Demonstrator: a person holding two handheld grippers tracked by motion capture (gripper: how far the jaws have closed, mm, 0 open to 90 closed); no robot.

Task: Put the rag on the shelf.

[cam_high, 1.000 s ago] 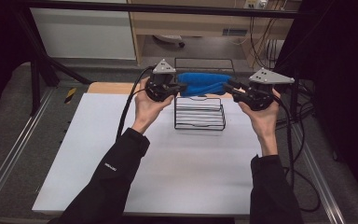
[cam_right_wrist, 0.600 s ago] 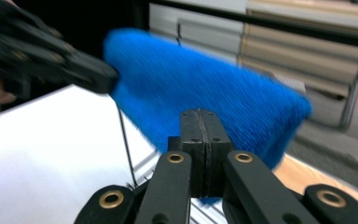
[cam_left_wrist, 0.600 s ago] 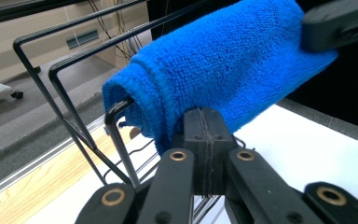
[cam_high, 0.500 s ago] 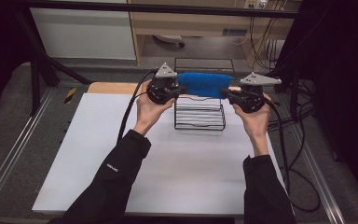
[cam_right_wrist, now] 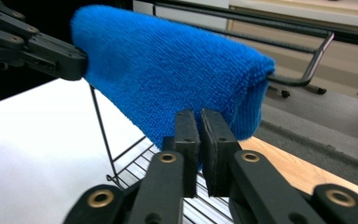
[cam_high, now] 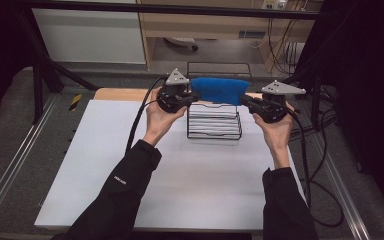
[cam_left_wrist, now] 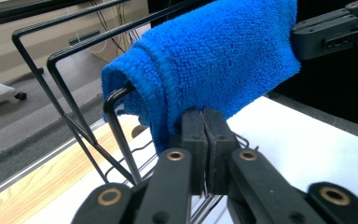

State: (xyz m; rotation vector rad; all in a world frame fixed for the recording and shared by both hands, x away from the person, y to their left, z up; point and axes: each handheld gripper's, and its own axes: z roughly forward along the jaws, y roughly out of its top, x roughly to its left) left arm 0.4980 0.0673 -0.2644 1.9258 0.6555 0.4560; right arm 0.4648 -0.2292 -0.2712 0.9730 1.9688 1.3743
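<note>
Left gripper [cam_left_wrist: 204,135]: fingers pressed together, pinching the blue towel's [cam_high: 220,90] lower edge.
Right gripper [cam_right_wrist: 200,140]: fingers nearly closed, seemingly nipping the other end (contact partly hidden).
Towel: draped over the wire rack's [cam_high: 215,122] top bar on the table [cam_high: 180,190].

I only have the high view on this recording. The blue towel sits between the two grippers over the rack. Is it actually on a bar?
Observer: Yes, the towel is folded over the rack's top bar.
Operator: Left gripper's jaws?
Observer: The left gripper is pressed shut on the towel's lower edge.
Operator: And the right?
Observer: The right gripper is also closed on the towel's hanging edge, its jaws slightly skewed.
</note>
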